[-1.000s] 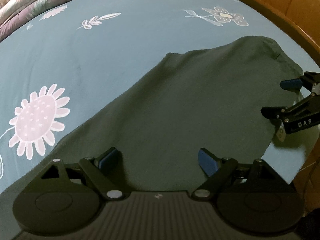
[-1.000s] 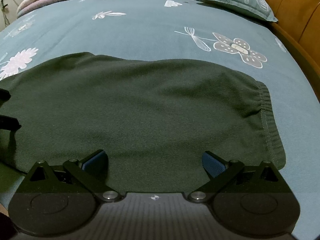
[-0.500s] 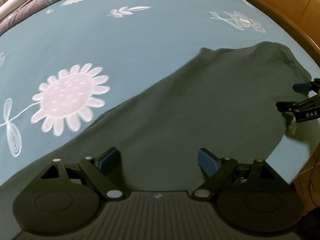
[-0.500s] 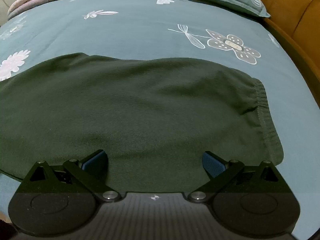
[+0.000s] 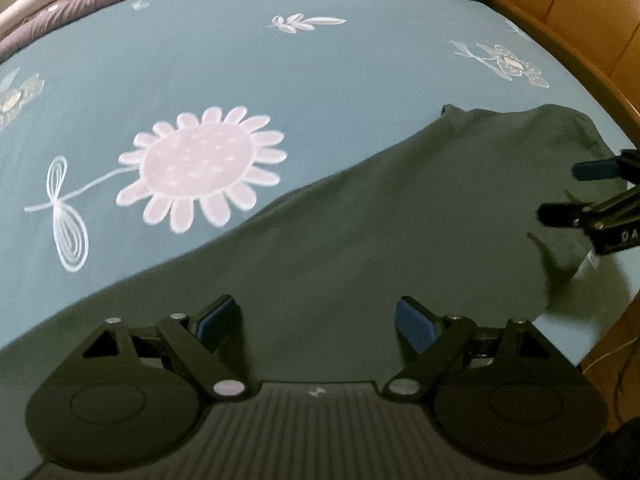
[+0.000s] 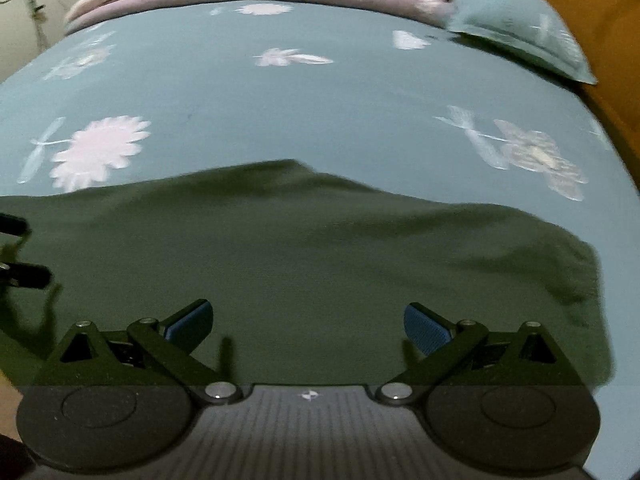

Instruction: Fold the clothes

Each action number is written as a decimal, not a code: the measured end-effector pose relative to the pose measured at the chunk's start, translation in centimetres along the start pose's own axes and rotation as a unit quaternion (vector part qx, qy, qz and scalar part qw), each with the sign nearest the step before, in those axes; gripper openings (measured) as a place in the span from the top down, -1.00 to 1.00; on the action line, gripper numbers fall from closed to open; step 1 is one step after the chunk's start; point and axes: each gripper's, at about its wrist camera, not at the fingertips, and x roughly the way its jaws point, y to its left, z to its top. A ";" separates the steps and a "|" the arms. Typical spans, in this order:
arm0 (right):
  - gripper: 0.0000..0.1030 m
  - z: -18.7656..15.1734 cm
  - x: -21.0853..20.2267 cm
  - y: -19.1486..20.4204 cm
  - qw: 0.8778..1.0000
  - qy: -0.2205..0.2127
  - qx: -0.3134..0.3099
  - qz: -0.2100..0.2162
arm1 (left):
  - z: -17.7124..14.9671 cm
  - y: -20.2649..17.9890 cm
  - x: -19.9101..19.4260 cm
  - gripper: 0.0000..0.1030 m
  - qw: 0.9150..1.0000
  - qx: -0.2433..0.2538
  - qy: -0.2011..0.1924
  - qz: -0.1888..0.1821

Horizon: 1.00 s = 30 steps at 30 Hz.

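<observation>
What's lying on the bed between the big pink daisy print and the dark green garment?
Nothing: only bare teal sheet separates the daisy print from the dark green garment, as the left wrist view shows.

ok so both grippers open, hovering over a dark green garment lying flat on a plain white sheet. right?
Not the sheet: the left wrist view shows it teal with flower prints. Both the left gripper and the right gripper are open over the dark green garment.

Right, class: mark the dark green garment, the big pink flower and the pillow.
garment [image 5: 400, 240], left wrist view, middle of the cloth.
pink flower [image 5: 200, 160], left wrist view, its centre disc.
pillow [image 6: 516, 28], right wrist view, its top face.
</observation>
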 end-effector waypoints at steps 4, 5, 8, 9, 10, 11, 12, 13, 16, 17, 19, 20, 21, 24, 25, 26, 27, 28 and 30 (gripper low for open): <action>-1.00 0.3 0.8 3.3 0.999 0.014 -0.015 0.028 | -0.8 1.4 -0.1 -0.69 1.000 -0.012 0.002 -0.005; -1.00 0.3 1.1 4.0 0.999 0.019 -0.017 0.033 | -1.0 1.8 -0.1 -0.69 1.000 -0.016 0.001 -0.006; -1.00 0.2 2.4 5.3 0.998 0.045 -0.017 0.032 | -1.5 2.7 -0.4 -0.69 1.000 -0.018 -0.002 -0.012; -1.00 0.0 2.7 5.5 0.998 0.046 -0.018 0.024 | -1.7 2.9 -0.5 -0.69 1.000 -0.017 -0.004 -0.014; -1.00 -0.2 2.8 5.8 0.999 0.047 -0.019 0.017 | -1.9 3.2 -0.5 -0.69 1.000 -0.015 -0.005 -0.017; -1.00 -0.3 2.8 5.8 0.999 0.043 -0.017 0.014 | -2.0 3.4 -0.6 -0.69 1.000 -0.012 -0.006 -0.020; -1.00 -0.4 2.7 5.9 0.999 0.040 -0.014 0.011 | -2.2 3.6 -0.7 -0.69 1.000 -0.010 -0.007 -0.023; -1.00 -0.5 2.6 5.9 0.999 0.040 -0.009 0.009 | -2.2 3.7 -0.7 -0.69 1.000 -0.009 -0.009 -0.027; -1.00 -0.7 2.5 5.9 0.999 0.042 0.003 0.000 | -2.6 4.5 -1.0 -0.69 0.999 -0.010 -0.015 -0.034; -1.00 -0.7 2.5 5.9 0.999 0.043 0.006 -0.003 | -2.8 4.9 -1.1 -0.69 0.999 -0.012 -0.016 -0.035; -1.00 -0.6 2.5 5.9 0.999 0.046 0.013 -0.008 | -3.3 5.8 -1.4 -0.69 0.999 -0.017 -0.017 -0.036; -1.00 -0.6 2.6 5.9 0.999 0.047 0.015 -0.010 | -3.7 6.4 -1.5 -0.69 0.999 -0.021 -0.017 -0.038; -1.00 -0.6 2.6 6.0 0.999 0.047 0.019 -0.012 | -4.1 7.1 -1.7 -0.69 0.999 -0.027 -0.016 -0.036; -1.00 -0.7 2.6 6.0 0.998 0.046 0.027 -0.018 | -4.9 8.5 -2.2 -0.70 0.999 -0.041 -0.015 -0.026; -1.00 -0.8 2.6 6.0 0.998 0.046 0.028 -0.019 | -5.0 8.9 -2.6 -0.70 0.999 -0.043 -0.019 -0.021; -1.00 -0.8 2.6 6.1 0.998 0.046 0.029 -0.020 | -5.1 9.2 -2.9 -0.70 0.999 -0.045 -0.023 -0.017; -1.00 -0.8 2.5 6.1 0.998 0.046 0.030 -0.020 | -5.2 9.7 -3.3 -0.70 0.998 -0.047 -0.030 -0.011; -1.00 -0.7 2.5 6.1 0.998 0.048 0.031 -0.021 | -5.3 10.2 -3.5 -0.70 0.998 -0.052 -0.034 -0.004; -1.00 -0.6 2.6 6.2 0.998 0.050 0.032 -0.022 | -5.5 11.4 -3.7 -0.71 0.997 -0.064 -0.038 0.009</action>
